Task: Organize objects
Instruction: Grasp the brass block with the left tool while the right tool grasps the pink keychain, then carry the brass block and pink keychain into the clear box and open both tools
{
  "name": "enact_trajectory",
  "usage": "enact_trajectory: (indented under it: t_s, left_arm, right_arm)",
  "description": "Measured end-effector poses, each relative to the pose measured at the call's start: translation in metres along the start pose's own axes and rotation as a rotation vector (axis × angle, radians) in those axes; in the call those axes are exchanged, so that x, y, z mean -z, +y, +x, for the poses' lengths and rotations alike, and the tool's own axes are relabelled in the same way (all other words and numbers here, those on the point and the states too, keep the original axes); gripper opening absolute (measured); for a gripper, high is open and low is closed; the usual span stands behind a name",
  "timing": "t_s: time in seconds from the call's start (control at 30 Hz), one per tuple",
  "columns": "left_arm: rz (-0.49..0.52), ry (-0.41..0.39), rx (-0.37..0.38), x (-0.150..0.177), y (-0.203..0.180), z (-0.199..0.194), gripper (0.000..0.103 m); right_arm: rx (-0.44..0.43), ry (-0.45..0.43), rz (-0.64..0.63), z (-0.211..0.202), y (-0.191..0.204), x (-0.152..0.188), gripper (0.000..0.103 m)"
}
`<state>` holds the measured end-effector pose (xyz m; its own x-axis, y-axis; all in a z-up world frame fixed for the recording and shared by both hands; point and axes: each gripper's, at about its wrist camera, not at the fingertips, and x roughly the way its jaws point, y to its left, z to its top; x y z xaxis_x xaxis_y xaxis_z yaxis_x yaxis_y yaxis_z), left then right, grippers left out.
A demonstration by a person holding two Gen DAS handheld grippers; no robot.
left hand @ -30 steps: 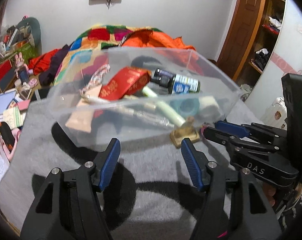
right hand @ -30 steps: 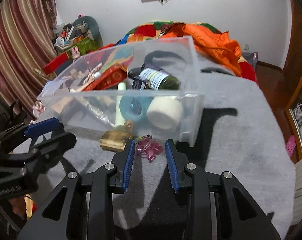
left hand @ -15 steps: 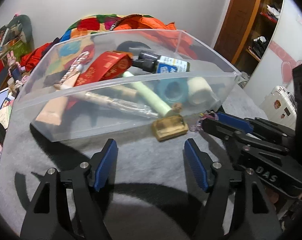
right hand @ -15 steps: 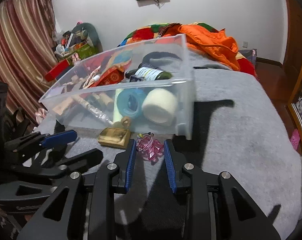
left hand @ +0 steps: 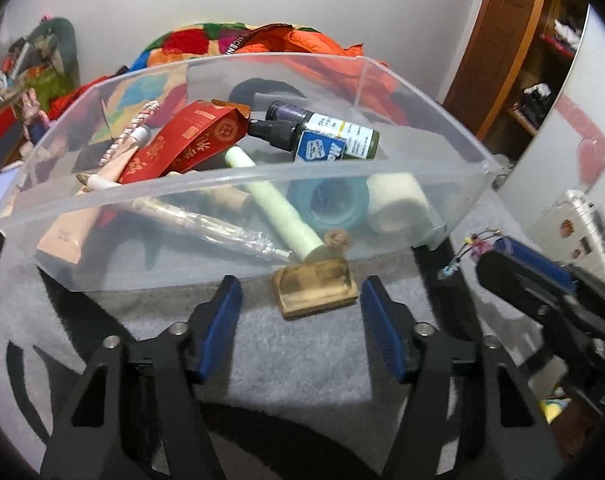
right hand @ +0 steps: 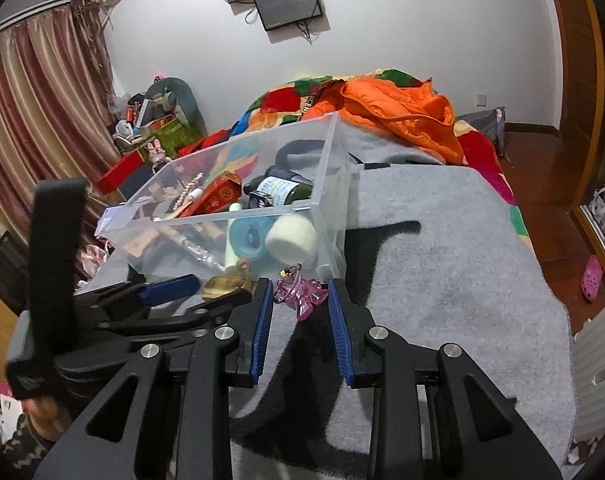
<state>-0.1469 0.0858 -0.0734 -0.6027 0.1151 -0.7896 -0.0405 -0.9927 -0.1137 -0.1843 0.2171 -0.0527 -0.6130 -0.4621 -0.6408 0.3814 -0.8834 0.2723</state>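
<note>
Left tongs (left hand: 300, 312) spread, narrowing around flat brass block (left hand: 315, 286); right tongs (right hand: 298, 312) spread flanking pink faceted charm (right hand: 302, 298); fuzzy grey blanket (right hand: 442, 280).

padlock (left hand: 316, 286) & charm (right hand: 302, 296) on blanket (right hand: 442, 280), just before bin (left hand: 238, 184).

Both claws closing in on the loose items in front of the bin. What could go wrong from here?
1. The brass padlock touches the clear bin; the left claw may shove the bin.
2. The pink charm is small; the right claw may snag the grey blanket.
3. The claws may collide.
</note>
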Motion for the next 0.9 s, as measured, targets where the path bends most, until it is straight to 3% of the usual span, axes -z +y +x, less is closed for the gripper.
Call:
enact_trajectory:
  t_s: [0.1,0.13,0.37,0.9]
  left_arm:
    - [0.028,-0.014,-0.004,0.003,-0.004,-0.002,0.042]
    - [0.031,-0.017,-0.005,0.005,-0.004,-0.003,0.042]
    - [0.017,-0.034,0.025,0.011,0.003,-0.017,0.041]
    - [0.006,-0.184,0.056,-0.001,0.022,-0.082,0.041]
  right_arm:
    - [-0.006,0.001,-0.004,0.0,0.002,0.001,0.026]
    - [-0.008,0.002,-0.005,0.0,0.004,0.001,0.026]
    - [-0.007,-0.004,-0.019,-0.004,0.01,-0.001,0.026]
    - [-0.025,-0.052,-0.089,-0.016,0.037,-0.024,0.026]
